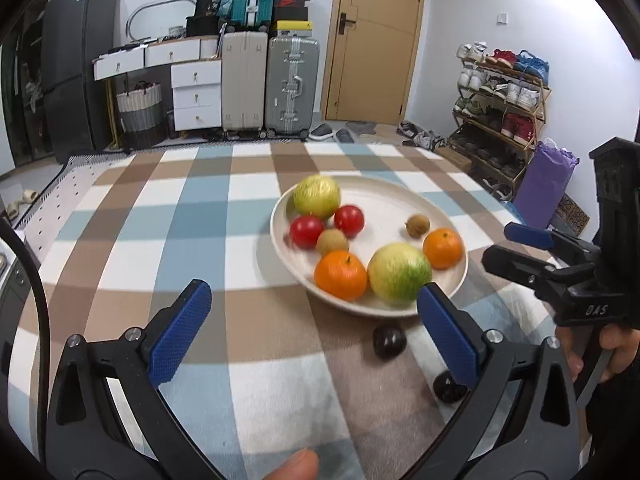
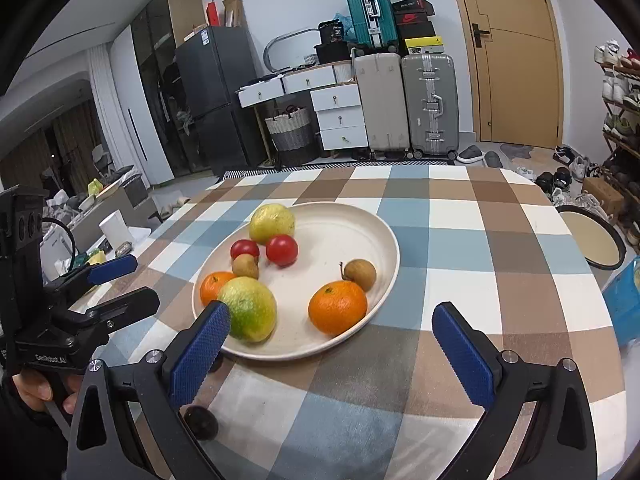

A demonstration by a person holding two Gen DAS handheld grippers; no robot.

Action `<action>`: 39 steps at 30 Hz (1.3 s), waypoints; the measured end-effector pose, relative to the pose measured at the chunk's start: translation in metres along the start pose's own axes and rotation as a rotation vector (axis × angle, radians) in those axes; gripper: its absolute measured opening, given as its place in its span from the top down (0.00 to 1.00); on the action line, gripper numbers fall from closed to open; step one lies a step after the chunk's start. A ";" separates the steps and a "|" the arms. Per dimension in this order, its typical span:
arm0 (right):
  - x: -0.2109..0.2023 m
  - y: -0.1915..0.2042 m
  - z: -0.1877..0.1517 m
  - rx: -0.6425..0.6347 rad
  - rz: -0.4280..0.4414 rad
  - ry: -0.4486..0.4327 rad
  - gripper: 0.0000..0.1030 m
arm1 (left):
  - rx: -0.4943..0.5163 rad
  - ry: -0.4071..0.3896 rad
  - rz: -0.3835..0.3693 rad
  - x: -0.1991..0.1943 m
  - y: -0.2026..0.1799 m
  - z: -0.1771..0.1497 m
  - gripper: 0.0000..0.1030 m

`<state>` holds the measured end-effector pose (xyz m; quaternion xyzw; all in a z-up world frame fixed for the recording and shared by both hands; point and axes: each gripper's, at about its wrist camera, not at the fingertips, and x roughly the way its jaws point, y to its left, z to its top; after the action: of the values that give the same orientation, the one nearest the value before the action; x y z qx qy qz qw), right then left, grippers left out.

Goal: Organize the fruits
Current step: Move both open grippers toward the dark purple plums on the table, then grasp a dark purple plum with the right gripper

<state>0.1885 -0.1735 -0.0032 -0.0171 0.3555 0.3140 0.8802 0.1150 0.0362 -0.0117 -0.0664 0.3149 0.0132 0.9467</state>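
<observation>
A cream plate (image 1: pixel 400 188) on the checked tablecloth holds two yellow-green fruits (image 1: pixel 399 273), two oranges (image 1: pixel 341 275), two tomatoes (image 1: pixel 307 231) and two small brown longans (image 1: pixel 417 225). Two dark round fruits (image 1: pixel 389 341) lie on the cloth just in front of the plate; the right wrist view shows one dark fruit (image 2: pixel 201 422). My left gripper (image 1: pixel 314 292) is open in front of the plate, with nothing between its fingers. My right gripper (image 2: pixel 330 308) is open too, before the plate (image 2: pixel 380 232), and holds nothing. Each gripper shows at the other view's edge: the right gripper (image 1: pixel 497 244) and the left gripper (image 2: pixel 145 279).
A round dark-rimmed stool or tray (image 2: pixel 592 240) and a blue bag (image 2: pixel 624 300) sit off the table's right edge. Suitcases (image 1: pixel 292 84), white drawers (image 1: pixel 196 96) and a shoe rack (image 1: pixel 500 100) stand beyond the table. A thumb (image 1: pixel 296 466) shows at the bottom.
</observation>
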 end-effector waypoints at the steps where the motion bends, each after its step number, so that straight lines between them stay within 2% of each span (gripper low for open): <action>1: -0.001 0.001 -0.001 -0.004 0.004 0.004 0.00 | -0.004 0.002 0.001 0.000 0.001 -0.002 0.00; 10: 0.000 0.016 -0.020 -0.033 0.034 0.104 0.00 | -0.013 0.008 0.002 -0.013 0.003 -0.019 0.00; 15: -0.004 0.027 -0.026 -0.050 0.051 0.134 0.00 | -0.005 0.019 0.014 -0.017 0.001 -0.024 0.00; 19: -0.001 0.038 -0.036 -0.061 0.061 0.191 0.00 | -0.004 0.025 0.033 -0.021 0.002 -0.028 0.00; 29: 0.005 0.062 -0.050 -0.122 0.035 0.272 0.00 | 0.024 0.038 0.034 -0.028 -0.003 -0.034 0.00; 36: 0.013 0.075 -0.059 -0.177 0.014 0.306 0.01 | -0.033 0.044 0.021 -0.027 0.009 -0.034 0.00; 39: 0.015 0.079 -0.061 -0.191 0.012 0.316 0.05 | -0.055 0.048 0.021 -0.026 0.014 -0.034 0.00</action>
<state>0.1148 -0.1178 -0.0432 -0.1478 0.4582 0.3450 0.8057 0.0729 0.0455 -0.0249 -0.0893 0.3378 0.0300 0.9365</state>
